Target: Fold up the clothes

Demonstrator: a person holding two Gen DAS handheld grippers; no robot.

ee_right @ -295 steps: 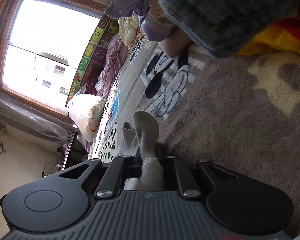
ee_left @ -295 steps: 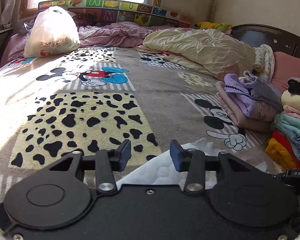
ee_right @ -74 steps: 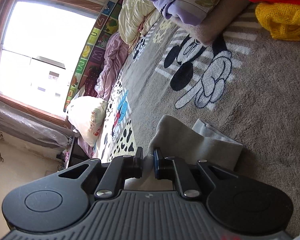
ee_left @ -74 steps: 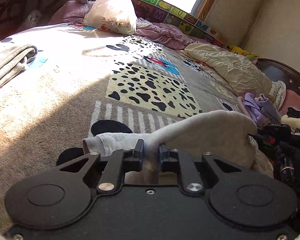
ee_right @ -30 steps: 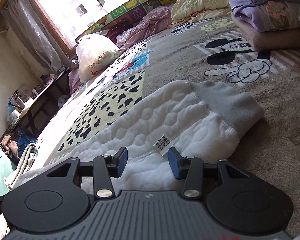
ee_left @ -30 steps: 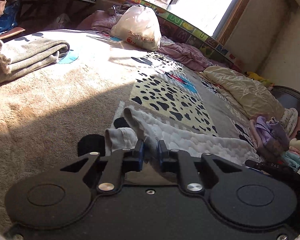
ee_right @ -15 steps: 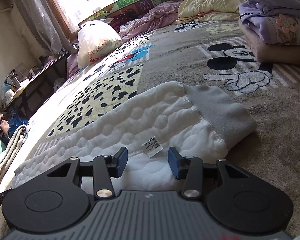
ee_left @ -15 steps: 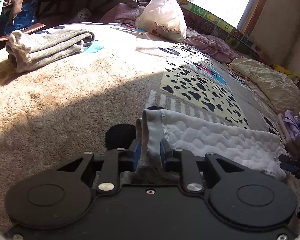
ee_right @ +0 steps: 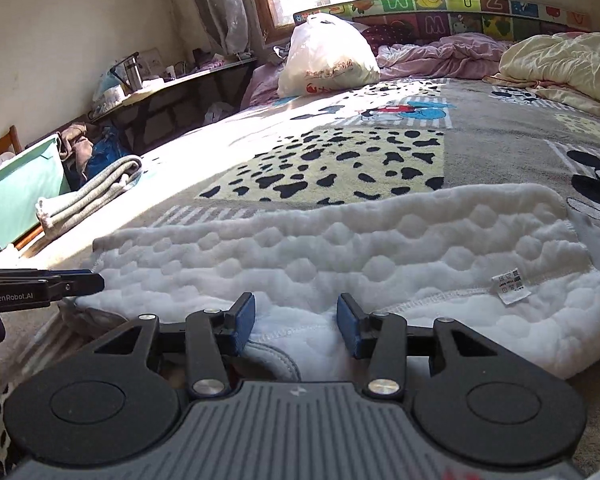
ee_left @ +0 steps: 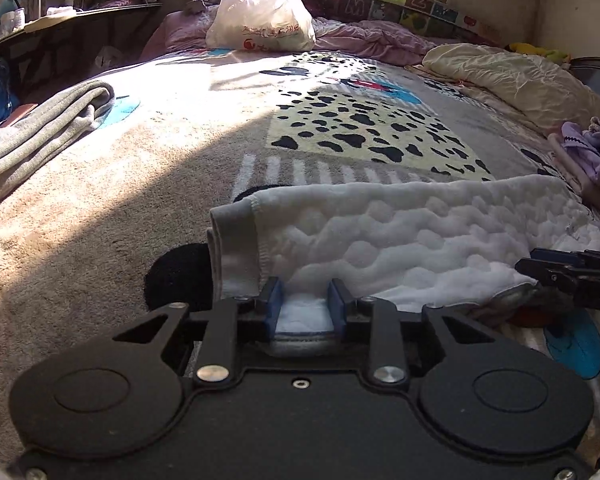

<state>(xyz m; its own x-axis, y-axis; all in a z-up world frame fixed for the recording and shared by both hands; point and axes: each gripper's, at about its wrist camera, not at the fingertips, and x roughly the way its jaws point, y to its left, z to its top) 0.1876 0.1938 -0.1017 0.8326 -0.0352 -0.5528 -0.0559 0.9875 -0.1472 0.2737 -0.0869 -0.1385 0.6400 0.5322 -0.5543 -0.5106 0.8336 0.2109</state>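
Observation:
A white quilted fleece garment [ee_left: 400, 232] with a grey cuff lies flat across the cartoon-print blanket; it also shows in the right wrist view [ee_right: 340, 256], with a small label near its right end. My left gripper [ee_left: 304, 306] is open, its blue pads on either side of the garment's near edge, by the grey cuff. My right gripper [ee_right: 296, 326] is open and empty, just over the garment's near edge. Each gripper shows at the edge of the other's view.
A folded grey garment [ee_left: 40, 132] lies at the bed's left edge. A white plastic bag [ee_left: 260, 16] sits at the far end. A cream quilt [ee_left: 512, 76] and stacked clothes [ee_left: 588, 144] lie right. A green bin [ee_right: 16, 188] stands beside the bed.
My left gripper has opened and let go of the grey cuff, which now lies on the blanket. The garment has settled flat. My right gripper stays open.

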